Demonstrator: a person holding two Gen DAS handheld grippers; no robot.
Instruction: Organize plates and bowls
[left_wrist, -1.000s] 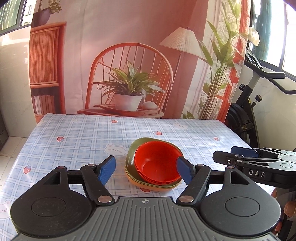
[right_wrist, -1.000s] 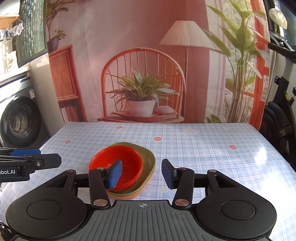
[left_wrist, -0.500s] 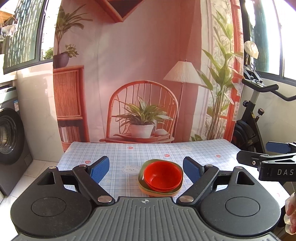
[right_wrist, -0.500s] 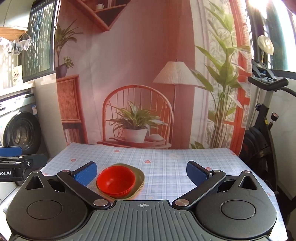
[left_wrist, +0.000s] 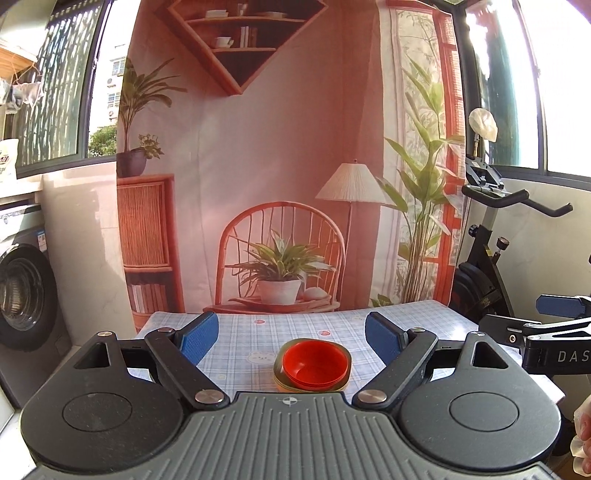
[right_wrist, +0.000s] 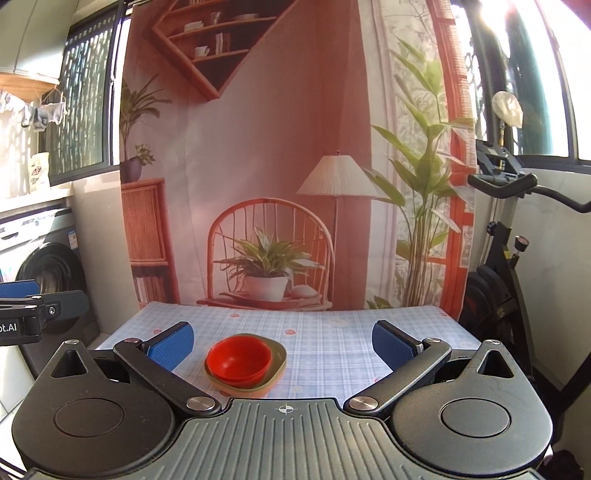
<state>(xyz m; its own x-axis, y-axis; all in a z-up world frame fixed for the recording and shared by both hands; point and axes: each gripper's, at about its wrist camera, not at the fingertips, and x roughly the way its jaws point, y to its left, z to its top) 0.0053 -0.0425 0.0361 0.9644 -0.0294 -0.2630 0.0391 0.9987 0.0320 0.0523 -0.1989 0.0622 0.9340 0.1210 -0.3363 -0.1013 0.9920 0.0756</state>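
Note:
Red bowls (left_wrist: 316, 363) sit nested on a stack of olive-green and orange plates (left_wrist: 282, 380) on the checked tablecloth. The same stack shows in the right wrist view, the bowls (right_wrist: 238, 358) on the plates (right_wrist: 277, 363). My left gripper (left_wrist: 291, 338) is open and empty, held back above the table's near edge. My right gripper (right_wrist: 282, 341) is open and empty, also well back from the stack. Each gripper shows at the edge of the other's view: the right one (left_wrist: 546, 332), the left one (right_wrist: 33, 306).
The table (left_wrist: 424, 317) stands against a printed backdrop of a chair and plant. A washing machine (left_wrist: 22, 295) is at the left, an exercise bike (left_wrist: 491, 258) at the right. Its table edges fall off at both sides.
Both grippers have pulled back and up from the stack, which looks smaller and farther away. Both have opened wider. The stack has not moved.

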